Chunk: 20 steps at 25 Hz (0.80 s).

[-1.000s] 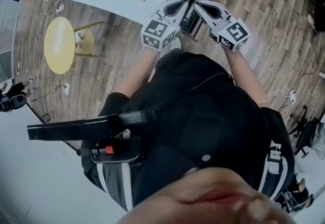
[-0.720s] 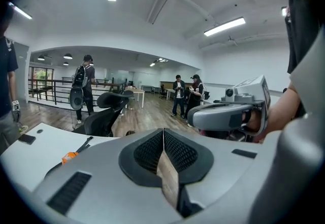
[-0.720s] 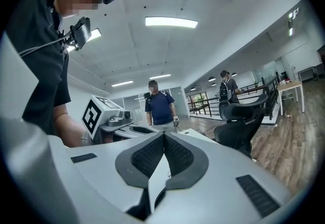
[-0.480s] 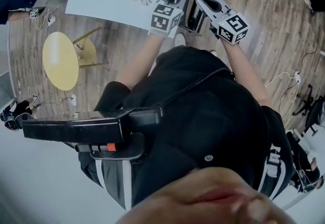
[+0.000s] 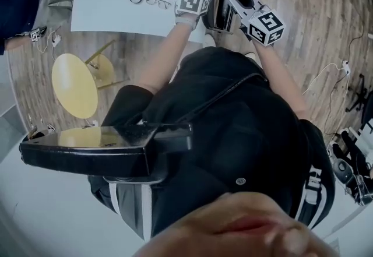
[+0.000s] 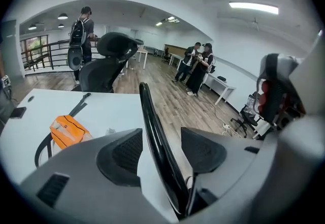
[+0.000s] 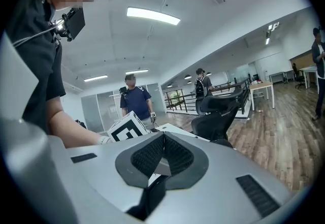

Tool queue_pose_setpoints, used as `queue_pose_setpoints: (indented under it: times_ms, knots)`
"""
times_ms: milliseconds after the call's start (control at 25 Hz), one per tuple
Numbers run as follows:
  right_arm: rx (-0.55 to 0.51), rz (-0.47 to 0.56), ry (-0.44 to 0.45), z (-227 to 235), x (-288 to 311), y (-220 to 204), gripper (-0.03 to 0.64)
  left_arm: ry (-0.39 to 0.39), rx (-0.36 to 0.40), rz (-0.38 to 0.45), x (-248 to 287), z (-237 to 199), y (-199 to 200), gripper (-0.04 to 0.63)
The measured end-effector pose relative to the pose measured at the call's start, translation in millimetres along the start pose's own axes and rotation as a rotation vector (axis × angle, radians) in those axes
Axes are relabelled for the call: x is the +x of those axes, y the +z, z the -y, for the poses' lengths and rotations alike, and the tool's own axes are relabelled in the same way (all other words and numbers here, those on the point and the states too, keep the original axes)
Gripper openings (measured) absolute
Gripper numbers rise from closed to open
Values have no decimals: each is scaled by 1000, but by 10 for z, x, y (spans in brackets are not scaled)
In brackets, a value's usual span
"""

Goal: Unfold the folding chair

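Left arm (image 5: 160,55) and right arm (image 5: 281,75) reach forward. The left hand-held gripper (image 6: 161,148) has just been opening its jaws, now wide with the chair edge (image 6: 152,126) unclamped between them. The right hand-held gripper (image 7: 163,153) has its jaws together.

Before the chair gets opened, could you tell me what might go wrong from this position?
1. The jaws of the left gripper have just been opening and only straddle the black edge of the folding chair, unclamped, so it may slip or tip when pulled.
2. The chair stands beside the white table; swinging open, it could knock the table and the glasses there.
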State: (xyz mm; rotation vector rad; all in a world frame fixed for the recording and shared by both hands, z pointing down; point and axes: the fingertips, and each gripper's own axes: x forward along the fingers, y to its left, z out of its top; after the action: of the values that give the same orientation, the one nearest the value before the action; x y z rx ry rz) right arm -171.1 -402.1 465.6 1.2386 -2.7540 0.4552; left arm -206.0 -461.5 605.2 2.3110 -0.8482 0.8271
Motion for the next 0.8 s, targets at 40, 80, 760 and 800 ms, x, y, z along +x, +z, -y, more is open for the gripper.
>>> queue_pose_setpoints:
  times_ms: [40,80,760,800]
  knots:
    - [4,0,-10,23,-20,-3,8,-3,-7,-20,65,-10,-31,221]
    - [9,2,-17,44,-39,-4,8,-5,-14,-38,129,-23,-63,222]
    - [83,5,-137,318,-280,-138,8,-56,-23,-217,555,-73,-285,148]
    - [88,2,-148,340,-309,-151,8,-58,-40,-218,549,-70,-288,140]
